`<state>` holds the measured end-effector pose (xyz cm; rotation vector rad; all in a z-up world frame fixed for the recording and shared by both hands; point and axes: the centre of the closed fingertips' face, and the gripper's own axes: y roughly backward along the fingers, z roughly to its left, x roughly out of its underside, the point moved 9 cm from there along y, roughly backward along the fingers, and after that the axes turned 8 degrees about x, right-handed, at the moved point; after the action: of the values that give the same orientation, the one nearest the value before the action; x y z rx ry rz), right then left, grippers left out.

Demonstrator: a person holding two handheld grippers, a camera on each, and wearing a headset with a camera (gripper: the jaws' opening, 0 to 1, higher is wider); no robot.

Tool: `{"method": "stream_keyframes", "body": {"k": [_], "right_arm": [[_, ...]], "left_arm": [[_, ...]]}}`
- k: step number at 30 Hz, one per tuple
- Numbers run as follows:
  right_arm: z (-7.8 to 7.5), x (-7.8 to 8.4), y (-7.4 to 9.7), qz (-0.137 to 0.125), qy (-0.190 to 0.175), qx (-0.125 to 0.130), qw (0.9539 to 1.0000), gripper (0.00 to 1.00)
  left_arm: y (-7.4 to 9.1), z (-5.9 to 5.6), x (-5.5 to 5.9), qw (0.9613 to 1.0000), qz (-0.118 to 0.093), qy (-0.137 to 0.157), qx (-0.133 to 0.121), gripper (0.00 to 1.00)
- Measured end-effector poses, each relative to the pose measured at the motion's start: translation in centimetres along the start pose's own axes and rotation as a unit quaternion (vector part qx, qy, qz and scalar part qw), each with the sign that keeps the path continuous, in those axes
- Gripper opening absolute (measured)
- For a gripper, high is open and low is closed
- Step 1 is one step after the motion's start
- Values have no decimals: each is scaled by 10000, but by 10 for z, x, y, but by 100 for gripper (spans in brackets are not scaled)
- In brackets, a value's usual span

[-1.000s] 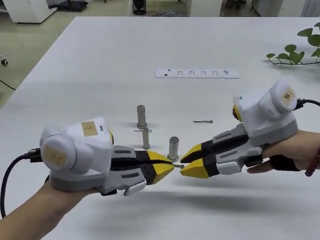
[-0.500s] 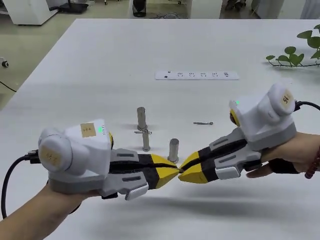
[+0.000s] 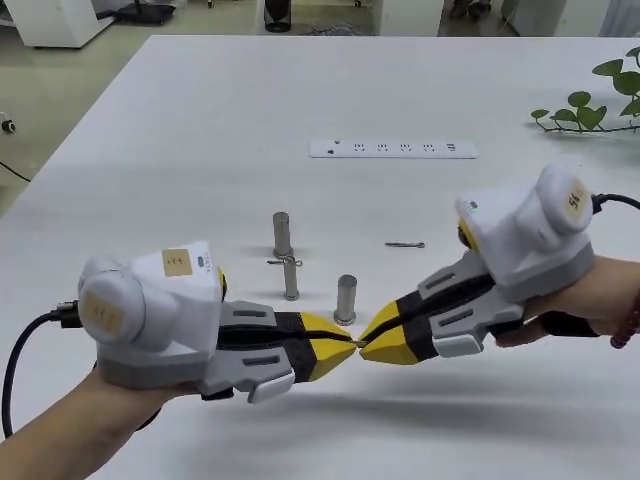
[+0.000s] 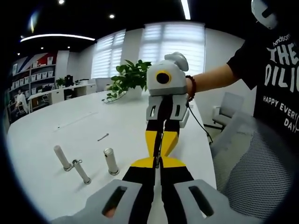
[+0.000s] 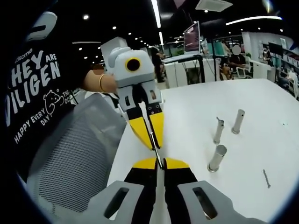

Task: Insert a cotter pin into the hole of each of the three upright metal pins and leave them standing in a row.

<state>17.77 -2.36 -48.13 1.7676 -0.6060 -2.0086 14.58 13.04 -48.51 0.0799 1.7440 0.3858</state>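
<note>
While my left gripper (image 3: 349,346) and right gripper (image 3: 366,346) sat tip to tip, both were clamped on one cotter pin (image 5: 156,151). Bare metal pin (image 3: 345,299) just at twelve o'clock! At eleven, a fitted metal pin (image 3: 290,278), then a far metal pin (image 3: 282,234); at one, a spare cotter pin (image 3: 405,244) lay flat.

On the table (image 3: 200,120), three pins (image 3: 346,298) stand; a loose cotter pin (image 3: 405,244) lies to their right, a power strip (image 3: 392,149) behind them.
</note>
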Motion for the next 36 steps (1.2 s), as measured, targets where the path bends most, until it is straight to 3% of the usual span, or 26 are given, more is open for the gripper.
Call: {"method": "stream_keyframes", "body": {"k": [8, 12, 20, 26, 36], "right_arm": [[1, -3, -3, 219, 537, 106, 9983, 0], [-2, -2, -3, 265, 587, 154, 9978, 0], [-9, -1, 1, 376, 658, 368, 9964, 0], [-15, 2, 5, 556, 748, 544, 9942, 0], [-33, 10, 10, 792, 846, 758, 9904, 0]], "left_arm": [[0, 4, 1, 9997, 80, 52, -235, 4], [0, 5, 2, 9994, 70, 114, -314, 6], [-1, 4, 5, 9985, 68, 145, -528, 19], [-2, 8, 8, 9957, -6, 189, -908, 25], [-7, 19, 12, 9869, 37, 238, -1593, 30]]}}
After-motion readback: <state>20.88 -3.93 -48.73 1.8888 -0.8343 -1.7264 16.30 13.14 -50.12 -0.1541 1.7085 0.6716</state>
